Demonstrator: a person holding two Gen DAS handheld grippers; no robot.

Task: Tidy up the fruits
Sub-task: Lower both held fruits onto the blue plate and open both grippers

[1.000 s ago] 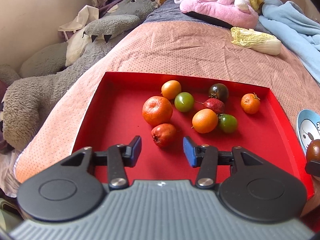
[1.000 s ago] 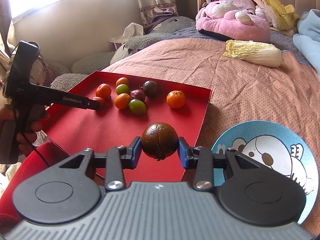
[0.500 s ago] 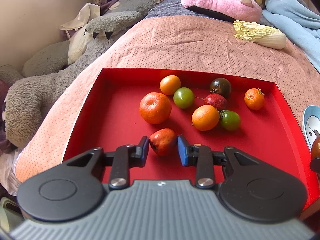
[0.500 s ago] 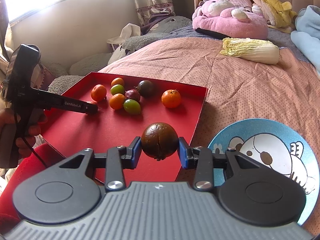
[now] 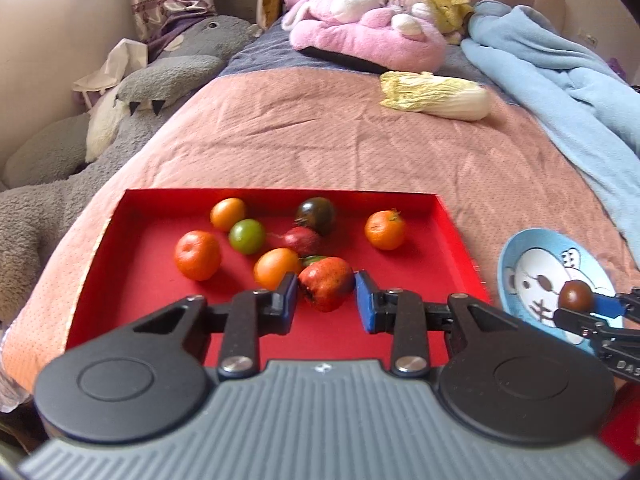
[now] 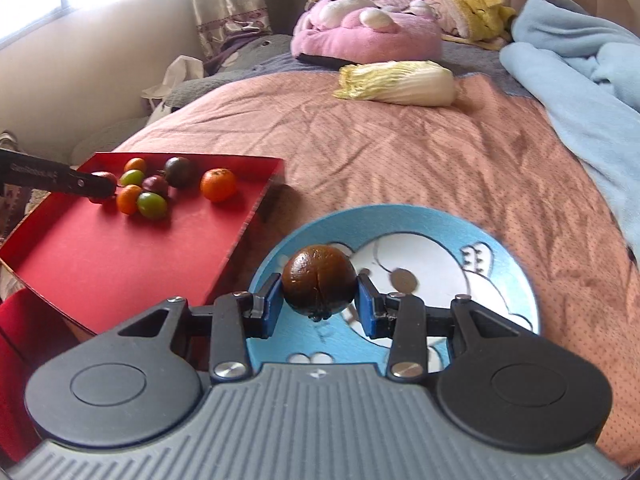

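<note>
My left gripper (image 5: 326,298) is shut on a red fruit (image 5: 326,288) and holds it above the red tray (image 5: 120,288). Several fruits lie in the tray: oranges (image 5: 197,255), a green fruit (image 5: 247,236), a dark tomato (image 5: 316,214), a dark red fruit (image 5: 303,240). My right gripper (image 6: 319,306) is shut on a dark brown fruit (image 6: 319,286) over the near left part of the blue cartoon plate (image 6: 500,256). The right gripper also shows in the left wrist view (image 5: 580,304), over the plate (image 5: 520,252).
The tray and plate rest on a pink bedspread (image 5: 320,140). A napa cabbage (image 5: 436,96) lies further back. A blue blanket (image 5: 560,80) is at the right, a pink plush (image 5: 368,40) at the back, a grey plush (image 5: 140,92) at the left.
My left gripper closed on the red fruit and lifted it rightward. My right gripper carried the dark brown fruit from above the tray's edge to over the plate.
</note>
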